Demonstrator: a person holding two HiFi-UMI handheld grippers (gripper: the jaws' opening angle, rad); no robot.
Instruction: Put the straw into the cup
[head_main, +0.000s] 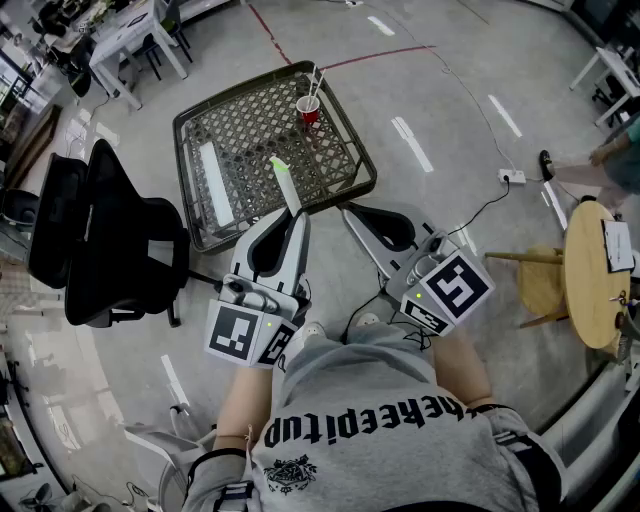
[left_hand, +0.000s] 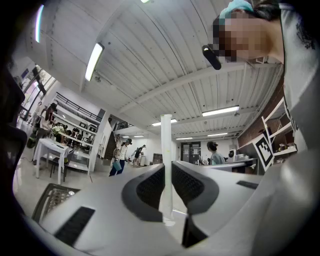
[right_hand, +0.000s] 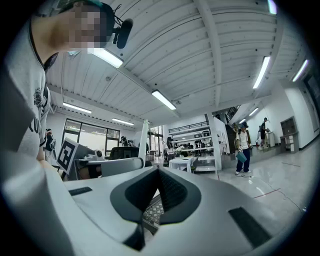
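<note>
A small red cup (head_main: 309, 109) stands at the far edge of a dark mesh table (head_main: 340, 193), and a white straw (head_main: 315, 84) leans out of it. My left gripper (head_main: 295, 214) is shut on a second white straw (head_main: 285, 183) with a pale green tip, held over the table's near edge and pointing toward the cup. In the left gripper view that straw (left_hand: 166, 160) rises upright between the pads of the left gripper (left_hand: 167, 189). Beside it, my right gripper (head_main: 346, 209) is shut and empty; the right gripper (right_hand: 157, 192) has its jaws pressed together above the mesh table (right_hand: 151, 214).
A long white wrapped strip (head_main: 213, 181) lies on the table's left side. A black office chair (head_main: 110, 240) stands to the left. On the right are a round wooden table (head_main: 588, 276), a wooden chair (head_main: 538, 282), and a power strip (head_main: 512, 177) with its cable on the floor.
</note>
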